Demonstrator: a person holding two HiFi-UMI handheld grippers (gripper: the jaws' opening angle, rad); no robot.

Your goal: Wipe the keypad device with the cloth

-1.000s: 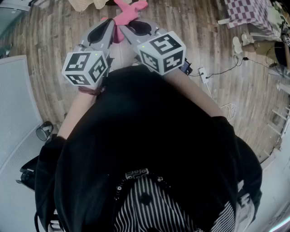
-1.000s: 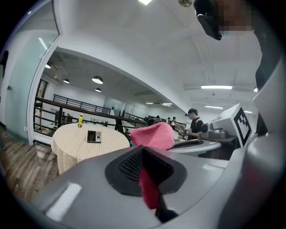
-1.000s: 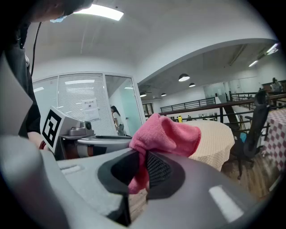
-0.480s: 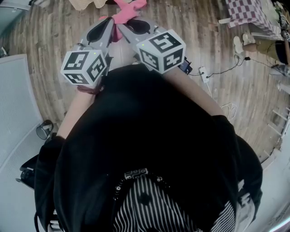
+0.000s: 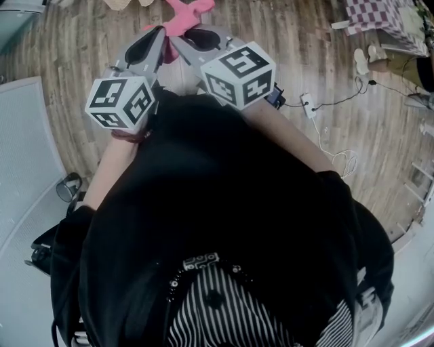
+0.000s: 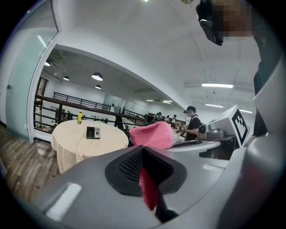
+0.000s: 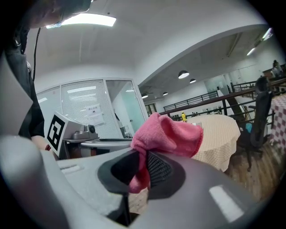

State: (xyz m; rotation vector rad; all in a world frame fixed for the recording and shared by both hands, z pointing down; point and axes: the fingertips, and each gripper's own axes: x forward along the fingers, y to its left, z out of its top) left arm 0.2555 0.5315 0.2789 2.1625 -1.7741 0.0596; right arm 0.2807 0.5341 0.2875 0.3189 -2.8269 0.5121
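Observation:
Both grippers are raised in front of the person's chest and share one pink cloth [image 5: 188, 16]. My left gripper [image 6: 145, 157] is shut on one part of the cloth [image 6: 152, 135]. My right gripper [image 7: 140, 164] is shut on another part of the pink cloth [image 7: 166, 134]. In the head view the left gripper [image 5: 159, 32] and right gripper [image 5: 182, 39] meet tip to tip under the cloth. The keypad device [image 6: 93, 132] lies far off on a round table [image 6: 76, 143] with a checked cover.
A yellow bottle [image 6: 80, 117] stands at the table's far edge. The same table [image 7: 219, 138] shows in the right gripper view with an office chair [image 7: 255, 129] beside it. A person [image 6: 193, 121] stands in the background. A power strip and cables [image 5: 308, 108] lie on the wood floor.
Both grippers, still shut on the cloth, have drifted slightly up and to the left in the head view. Nothing was released or grasped.

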